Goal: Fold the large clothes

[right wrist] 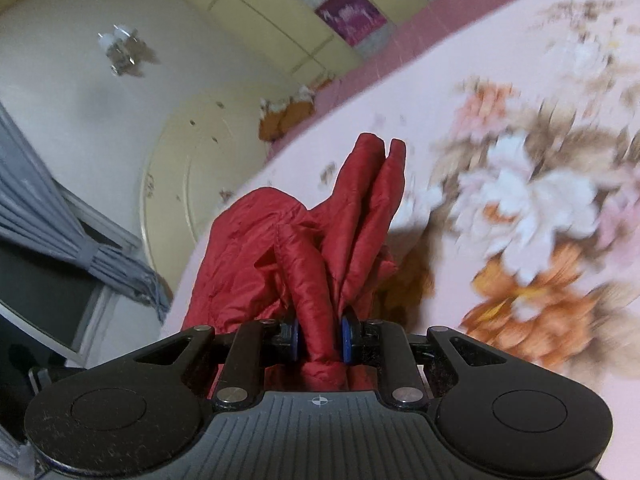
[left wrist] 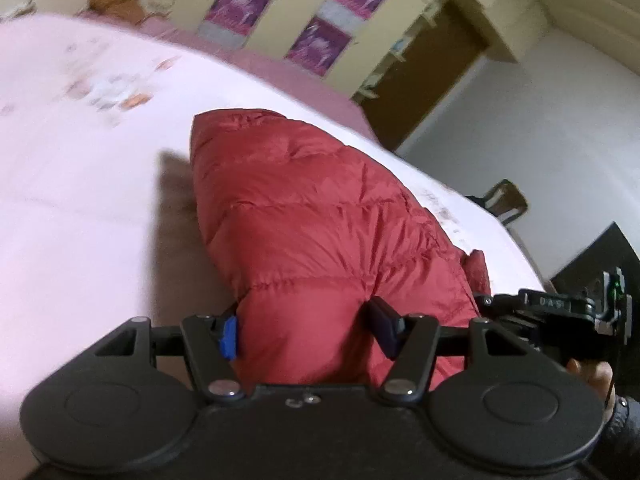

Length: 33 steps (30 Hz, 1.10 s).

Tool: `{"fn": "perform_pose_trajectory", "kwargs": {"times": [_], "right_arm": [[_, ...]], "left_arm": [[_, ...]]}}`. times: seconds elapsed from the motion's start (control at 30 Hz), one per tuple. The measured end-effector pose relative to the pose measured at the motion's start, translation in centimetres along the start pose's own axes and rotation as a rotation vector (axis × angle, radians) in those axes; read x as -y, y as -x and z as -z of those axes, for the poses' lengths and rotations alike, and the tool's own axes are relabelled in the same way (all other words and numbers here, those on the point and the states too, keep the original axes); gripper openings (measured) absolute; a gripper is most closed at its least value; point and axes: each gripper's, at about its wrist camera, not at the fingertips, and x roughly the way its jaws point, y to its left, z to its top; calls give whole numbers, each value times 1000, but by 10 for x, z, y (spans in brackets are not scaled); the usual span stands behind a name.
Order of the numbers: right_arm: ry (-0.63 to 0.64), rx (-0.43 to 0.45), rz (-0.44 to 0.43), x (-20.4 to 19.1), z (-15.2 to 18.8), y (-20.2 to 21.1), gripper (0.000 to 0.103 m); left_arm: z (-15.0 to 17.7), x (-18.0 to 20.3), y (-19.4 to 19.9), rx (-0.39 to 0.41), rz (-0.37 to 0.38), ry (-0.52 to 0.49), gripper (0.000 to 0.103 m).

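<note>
A red quilted puffer jacket (left wrist: 312,216) lies bunched on the pink floral bedsheet (left wrist: 80,168). My left gripper (left wrist: 306,330) has its jaws wide apart around a thick bulge of the jacket, with the blue pad (left wrist: 229,338) against the fabric. My right gripper (right wrist: 319,340) is shut on a bundle of the jacket's folds (right wrist: 316,272), which stand up in front of it. The right gripper also shows at the far right of the left wrist view (left wrist: 568,312).
The bedsheet (right wrist: 520,200) has a large flower print. A yellow wardrobe with purple panels (left wrist: 280,12) stands beyond the bed. A brown doorway (left wrist: 424,72) is at the right. A grey curtain (right wrist: 60,232) and a window are at the left in the right wrist view.
</note>
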Motion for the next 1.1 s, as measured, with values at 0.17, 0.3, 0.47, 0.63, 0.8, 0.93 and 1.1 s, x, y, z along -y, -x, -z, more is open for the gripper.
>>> {"fn": "perform_pose_trajectory", "kwargs": {"times": [0.17, 0.3, 0.47, 0.63, 0.8, 0.93, 1.1], "right_arm": [[-39, -10, 42, 16, 11, -18, 19], [-39, -8, 55, 21, 11, -15, 19], [33, 107, 157, 2, 6, 23, 26], [242, 120, 156, -30, 0, 28, 25], [383, 26, 211, -38, 8, -11, 12], [390, -3, 287, -15, 20, -24, 5], [343, -23, 300, 1, 21, -31, 3]], "left_arm": [[6, -17, -5, -3, 21, 42, 62], [7, -18, -1, 7, 30, 63, 63], [9, -44, 52, 121, -31, 69, 66], [-12, -12, 46, 129, -4, -109, 59], [-18, 11, -3, 86, 5, -186, 54], [-11, 1, -19, 77, -61, -184, 53], [-14, 1, -17, 61, -65, -204, 52]]}}
